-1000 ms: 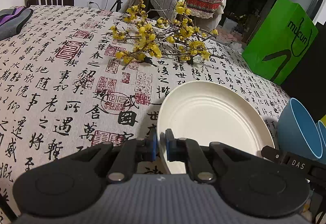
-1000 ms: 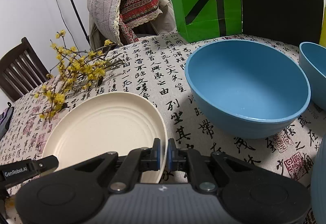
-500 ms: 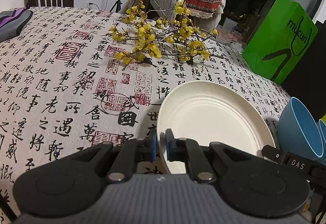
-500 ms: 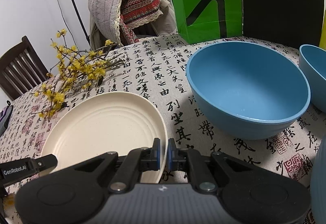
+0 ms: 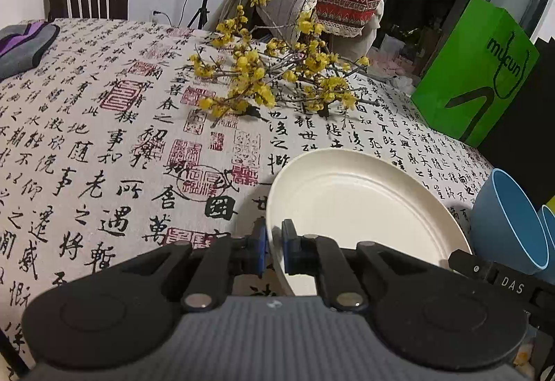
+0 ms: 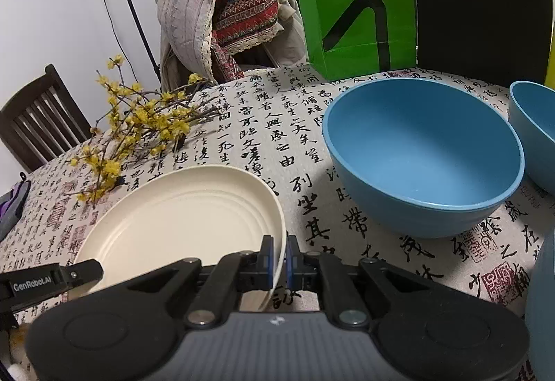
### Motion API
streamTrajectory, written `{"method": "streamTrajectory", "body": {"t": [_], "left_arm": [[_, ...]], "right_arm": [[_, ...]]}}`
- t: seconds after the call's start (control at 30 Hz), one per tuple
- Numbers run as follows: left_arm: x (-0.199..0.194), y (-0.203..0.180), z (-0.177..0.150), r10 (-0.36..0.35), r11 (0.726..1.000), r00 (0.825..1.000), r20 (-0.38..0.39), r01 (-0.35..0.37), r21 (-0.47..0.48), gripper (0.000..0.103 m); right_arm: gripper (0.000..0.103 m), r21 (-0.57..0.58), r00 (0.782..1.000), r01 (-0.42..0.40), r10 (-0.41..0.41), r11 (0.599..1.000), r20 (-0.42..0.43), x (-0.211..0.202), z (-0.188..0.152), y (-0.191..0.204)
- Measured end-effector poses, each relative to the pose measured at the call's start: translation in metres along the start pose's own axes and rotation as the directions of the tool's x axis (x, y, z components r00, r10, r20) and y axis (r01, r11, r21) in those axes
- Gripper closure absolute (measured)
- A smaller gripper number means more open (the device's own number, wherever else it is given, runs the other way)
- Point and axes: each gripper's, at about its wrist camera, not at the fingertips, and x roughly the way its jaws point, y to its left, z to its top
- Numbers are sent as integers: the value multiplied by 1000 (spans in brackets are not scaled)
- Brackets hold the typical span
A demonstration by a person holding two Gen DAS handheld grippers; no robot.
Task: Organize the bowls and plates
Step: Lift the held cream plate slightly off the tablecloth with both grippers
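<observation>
Cream plate (image 5: 360, 207) rim pinched in left gripper (image 5: 274, 244) jaws, right gripper (image 6: 279, 265) jaws likewise

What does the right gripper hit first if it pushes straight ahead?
Nothing new: the right gripper already has its jaws clamped on the cream plate's rim. Beyond that lies bare tablecloth; the blue bowl sits off to the right.

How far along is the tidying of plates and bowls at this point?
Done: nothing looks stacked yet. In hand: the left gripper and right gripper are each shut on opposite edges of the cream plate. Left: the large blue bowl and a second blue bowl stand apart on the tablecloth, not nested.
</observation>
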Motion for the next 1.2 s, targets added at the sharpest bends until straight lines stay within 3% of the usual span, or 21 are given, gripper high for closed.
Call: {"method": "streamTrajectory", "body": {"t": [0.43, 0.97, 1.2], "left_arm": [[-12, -3, -3, 24, 999, 1000, 7, -24, 25, 94], [1, 7, -4, 43, 999, 999, -15, -42, 9, 93], [2, 7, -4, 28, 1000, 999, -25, -27, 7, 93]], "right_arm": [[96, 0, 999, -39, 39, 999, 6, -10, -3, -1], [96, -30, 999, -13, 11, 999, -48, 7, -3, 9], [90, -16, 996, -38, 37, 999, -77, 13, -1, 6]]}}
